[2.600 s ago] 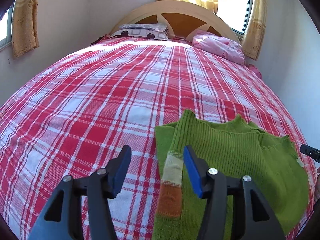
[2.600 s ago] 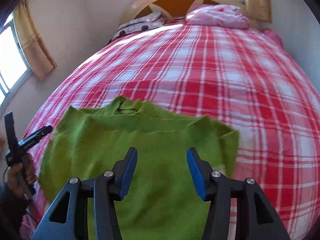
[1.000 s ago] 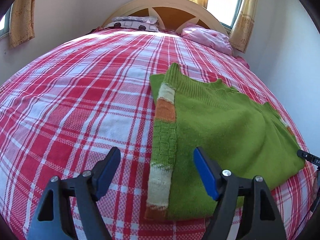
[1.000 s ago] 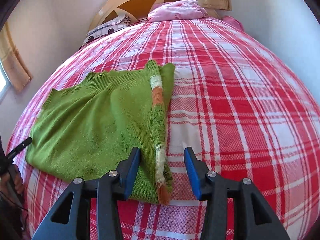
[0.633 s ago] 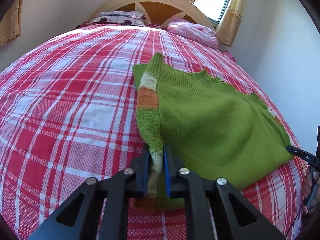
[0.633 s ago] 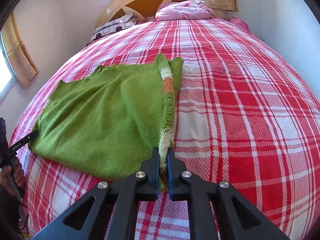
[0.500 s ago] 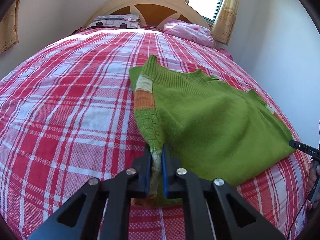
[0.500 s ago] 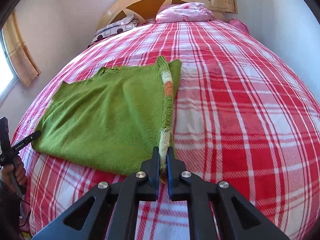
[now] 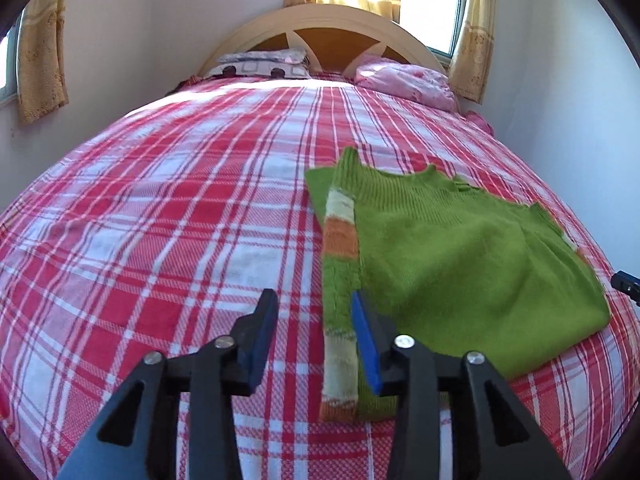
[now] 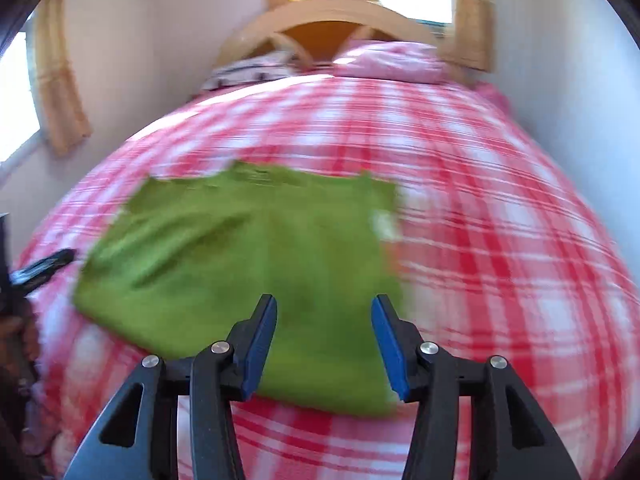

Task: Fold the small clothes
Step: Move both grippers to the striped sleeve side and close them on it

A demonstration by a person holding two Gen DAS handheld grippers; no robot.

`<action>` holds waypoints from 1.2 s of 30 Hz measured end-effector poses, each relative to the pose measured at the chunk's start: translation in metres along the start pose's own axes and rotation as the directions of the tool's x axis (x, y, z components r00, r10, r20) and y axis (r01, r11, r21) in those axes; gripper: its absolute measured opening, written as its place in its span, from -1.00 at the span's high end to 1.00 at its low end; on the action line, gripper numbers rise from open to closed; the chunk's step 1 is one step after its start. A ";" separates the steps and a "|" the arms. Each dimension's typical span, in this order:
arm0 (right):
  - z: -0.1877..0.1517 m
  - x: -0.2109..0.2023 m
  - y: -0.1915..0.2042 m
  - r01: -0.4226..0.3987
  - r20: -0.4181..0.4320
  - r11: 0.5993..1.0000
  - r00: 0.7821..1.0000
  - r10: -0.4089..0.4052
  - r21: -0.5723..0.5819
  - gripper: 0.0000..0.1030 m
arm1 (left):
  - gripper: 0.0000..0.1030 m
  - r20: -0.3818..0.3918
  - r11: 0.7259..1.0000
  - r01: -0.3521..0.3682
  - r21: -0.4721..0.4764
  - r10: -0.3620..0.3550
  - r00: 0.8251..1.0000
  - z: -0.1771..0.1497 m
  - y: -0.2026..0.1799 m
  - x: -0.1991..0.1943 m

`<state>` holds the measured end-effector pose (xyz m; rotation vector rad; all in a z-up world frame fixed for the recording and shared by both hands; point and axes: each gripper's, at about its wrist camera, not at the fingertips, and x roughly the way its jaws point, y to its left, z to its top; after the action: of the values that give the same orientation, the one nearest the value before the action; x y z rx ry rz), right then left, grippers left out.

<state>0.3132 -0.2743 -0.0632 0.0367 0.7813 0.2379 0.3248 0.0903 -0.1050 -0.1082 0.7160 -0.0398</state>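
Observation:
A green knitted sweater (image 9: 460,256) lies folded flat on the red plaid bed (image 9: 180,220). A striped sleeve (image 9: 340,280) in cream, orange and green lies along its left edge. My left gripper (image 9: 316,336) is open and empty, just above the sleeve's lower part. The sweater also shows in the right wrist view (image 10: 260,248), which is blurred. My right gripper (image 10: 324,340) is open and empty above the sweater's near edge.
The wooden headboard (image 9: 332,28) and a pink pillow (image 9: 404,80) are at the far end. A white wall (image 9: 560,120) runs along the bed's right side. A hand holding a black device (image 10: 40,268) is at the left edge of the right wrist view.
Both grippers were shut on the striped sleeve half a second ago; now both are open and have let it go. The sleeve lies on the sweater's edge. The right view has swung.

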 end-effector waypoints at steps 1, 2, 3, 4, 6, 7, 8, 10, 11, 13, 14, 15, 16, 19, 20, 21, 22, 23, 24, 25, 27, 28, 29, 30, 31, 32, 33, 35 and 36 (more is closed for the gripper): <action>0.006 0.008 0.011 -0.058 -0.003 0.998 0.998 0.058 -0.012 0.02 | 0.06 0.004 1.000 -0.002 0.004 0.002 1.000 0.004 -0.002 0.002; 0.013 0.018 0.023 -0.111 -0.008 0.994 0.994 0.111 -0.021 0.02 | 0.05 0.002 1.000 -0.005 0.006 0.005 1.000 0.006 -0.003 0.005; 0.022 0.033 0.036 -0.160 -0.019 0.987 0.987 0.159 -0.020 0.02 | 0.05 0.001 1.000 -0.012 0.009 0.012 1.000 0.007 -0.005 0.009; 0.029 0.046 0.044 -0.189 -0.033 0.982 0.982 0.188 -0.006 0.03 | 0.04 0.000 1.000 -0.021 0.011 0.021 1.000 0.006 -0.008 0.014; 0.042 0.079 0.061 -0.235 -0.076 0.972 0.969 0.236 0.029 0.18 | -0.05 -0.008 0.999 -0.042 0.011 0.042 0.999 0.003 -0.009 0.025; 0.046 0.095 0.070 -0.238 -0.102 0.971 0.965 0.240 0.027 0.20 | -0.05 -0.021 0.999 -0.046 0.006 0.046 0.999 -0.001 -0.007 0.031; 0.051 0.114 0.079 -0.214 -0.130 0.977 0.968 0.215 0.017 0.21 | -0.05 -0.034 0.999 -0.043 0.000 0.043 0.998 -0.002 -0.007 0.033; 0.054 0.149 0.082 -0.148 -0.189 0.989 0.971 0.149 0.017 0.22 | -0.07 -0.033 1.000 -0.026 -0.016 0.025 0.999 -0.003 -0.004 0.031; 0.055 0.163 0.081 -0.136 -0.214 0.990 0.967 0.137 0.017 0.22 | -0.20 -0.029 1.000 -0.020 -0.022 0.019 0.999 -0.004 -0.003 0.030; 0.064 0.171 0.079 -0.136 -0.179 0.990 0.974 0.138 0.024 0.23 | -0.37 -0.041 0.999 -0.002 -0.032 0.001 0.999 -0.005 0.000 0.033; 0.066 0.172 0.079 -0.133 -0.179 0.990 0.974 0.137 0.037 0.23 | -0.38 -0.054 0.999 0.011 -0.038 -0.014 0.998 -0.005 0.000 0.035; 0.067 0.170 0.079 -0.126 -0.177 0.991 0.975 0.133 0.050 0.23 | -0.39 -0.070 0.999 0.014 -0.047 -0.018 0.997 -0.005 0.002 0.038; 0.067 0.167 0.081 -0.117 -0.178 0.992 0.976 0.123 0.045 0.22 | -0.39 -0.078 0.998 0.014 -0.054 -0.018 0.997 -0.006 0.002 0.039; 0.062 0.142 0.092 -0.083 -0.144 0.997 0.986 0.081 -0.007 0.22 | -0.39 -0.039 0.996 0.033 -0.087 -0.036 0.999 -0.007 0.008 0.029; 0.059 0.134 0.097 -0.084 -0.124 0.996 0.989 0.081 -0.022 0.20 | -0.39 -0.025 0.994 0.044 -0.105 -0.047 0.999 -0.007 0.011 0.024; 0.053 0.123 0.107 -0.094 -0.105 0.994 0.991 0.088 -0.052 0.15 | -0.41 -0.018 0.991 0.053 -0.124 -0.056 0.998 -0.007 0.015 0.022; 0.050 0.118 0.114 -0.103 -0.095 0.992 0.991 0.095 -0.076 0.13 | -0.46 -0.014 0.987 0.055 -0.148 -0.058 0.998 -0.006 0.021 0.020; 0.045 0.113 0.122 -0.112 -0.092 0.989 0.990 0.103 -0.101 0.12 | -0.53 -0.014 0.985 0.050 -0.163 -0.053 0.998 -0.005 0.025 0.019; 0.038 0.108 0.133 -0.125 -0.099 0.983 0.989 0.112 -0.136 0.09 | -0.53 -0.020 0.984 0.044 -0.173 -0.048 0.999 -0.003 0.030 0.020; 0.033 0.103 0.142 -0.136 -0.101 0.977 0.988 0.121 -0.165 0.08 | -0.54 -0.027 0.984 0.039 -0.174 -0.044 0.999 0.000 0.033 0.021; 0.021 0.093 0.161 -0.146 -0.085 0.963 0.988 0.130 -0.227 0.06 | -0.53 -0.032 0.989 -0.003 -0.146 -0.001 0.999 0.010 0.038 0.025; 0.016 0.088 0.171 -0.148 -0.081 0.954 0.988 0.131 -0.261 0.03 | -0.53 -0.028 0.992 -0.023 -0.126 0.020 0.999 0.016 0.040 0.026; 0.011 0.086 0.180 -0.156 -0.080 0.945 0.987 0.138 -0.288 0.01 | -0.57 -0.021 0.993 -0.037 -0.109 0.034 0.999 0.021 0.042 0.028; 0.005 0.081 0.189 -0.167 -0.081 0.936 0.986 0.149 -0.310 -0.01 | -0.63 -0.020 0.995 -0.046 -0.092 0.044 0.999 0.026 0.045 0.030; -0.001 0.079 0.198 -0.178 -0.087 0.927 0.984 0.158 -0.330 -0.02 | -0.63 -0.026 0.995 -0.059 -0.079 0.057 0.998 0.031 0.048 0.034; -0.006 0.078 0.206 -0.191 -0.096 0.918 0.981 0.167 -0.347 -0.02 | -0.63 -0.033 0.995 -0.070 -0.070 0.068 0.997 0.036 0.050 0.039; -0.012 0.078 0.216 -0.204 -0.107 0.906 0.978 0.177 -0.370 -0.02 | -0.63 -0.040 0.995 -0.070 -0.067 0.067 0.997 0.041 0.053 0.043; -0.022 0.077 0.231 -0.203 -0.110 0.882 0.979 0.172 -0.425 -0.03 | -0.63 -0.051 0.995 -0.070 -0.065 0.067 0.996 0.047 0.056 0.052; -0.028 0.075 0.240 -0.192 -0.105 0.866 0.981 0.162 -0.461 -0.03 | -0.63 -0.059 0.996 -0.060 -0.061 0.056 0.997 0.049 0.055 0.057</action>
<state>0.2974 -0.0250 -0.1063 -0.3628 0.7663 0.6032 0.4002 0.1453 -0.1117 -0.1468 0.7770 0.0355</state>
